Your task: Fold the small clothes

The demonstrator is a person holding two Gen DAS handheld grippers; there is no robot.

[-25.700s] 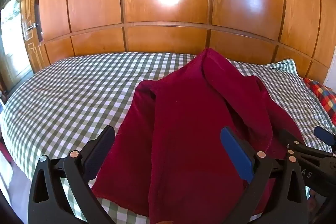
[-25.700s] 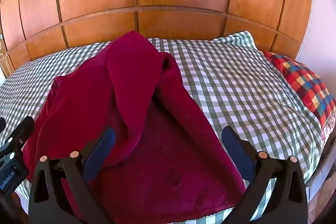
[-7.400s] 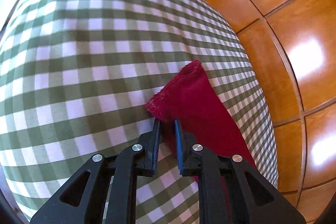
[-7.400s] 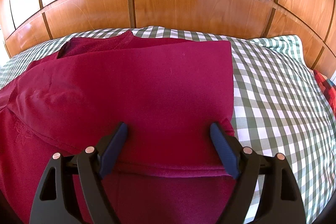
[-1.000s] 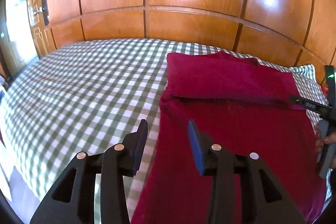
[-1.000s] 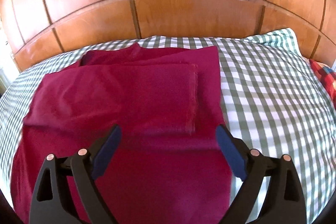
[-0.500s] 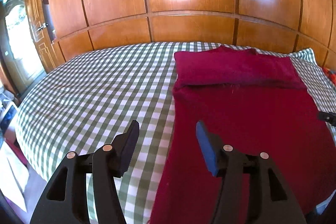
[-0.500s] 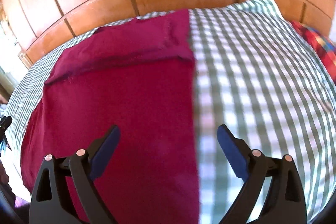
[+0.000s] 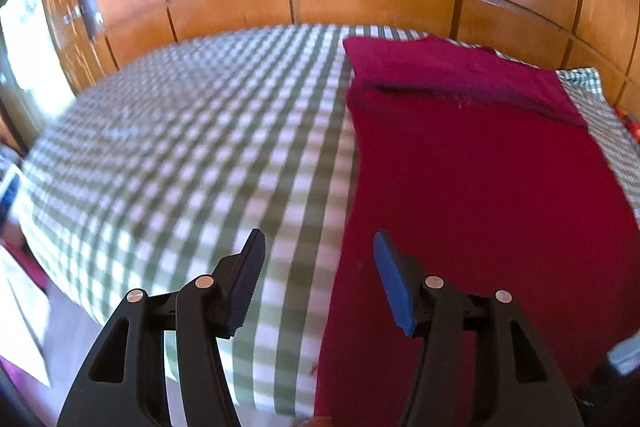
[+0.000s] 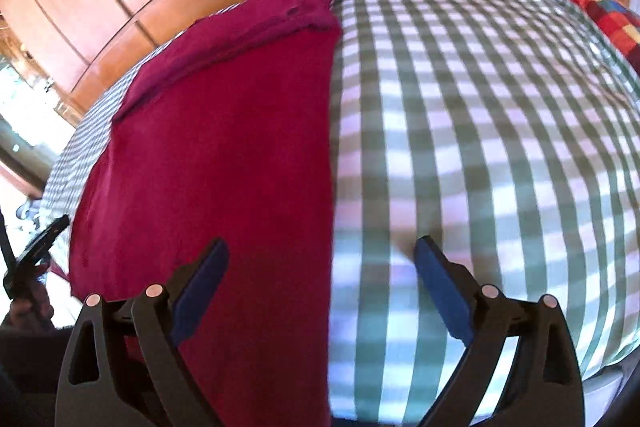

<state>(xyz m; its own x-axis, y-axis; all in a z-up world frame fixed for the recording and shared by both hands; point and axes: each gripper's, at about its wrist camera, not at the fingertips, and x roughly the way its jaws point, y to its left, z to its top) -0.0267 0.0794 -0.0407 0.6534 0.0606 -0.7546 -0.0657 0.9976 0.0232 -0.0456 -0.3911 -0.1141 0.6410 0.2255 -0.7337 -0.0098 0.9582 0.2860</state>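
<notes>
Both grippers gape empty over the near corners of the red cloth (image 9: pixel 472 195) on the checked bed (image 9: pixel 192 147): left gripper (image 9: pixel 318 263) narrower, right gripper (image 10: pixel 322 267) wide

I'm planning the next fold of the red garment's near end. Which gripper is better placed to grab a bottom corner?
Neither clearly: the open left gripper straddles the red garment's left edge, the open right gripper its right edge. Probably both together.
</notes>
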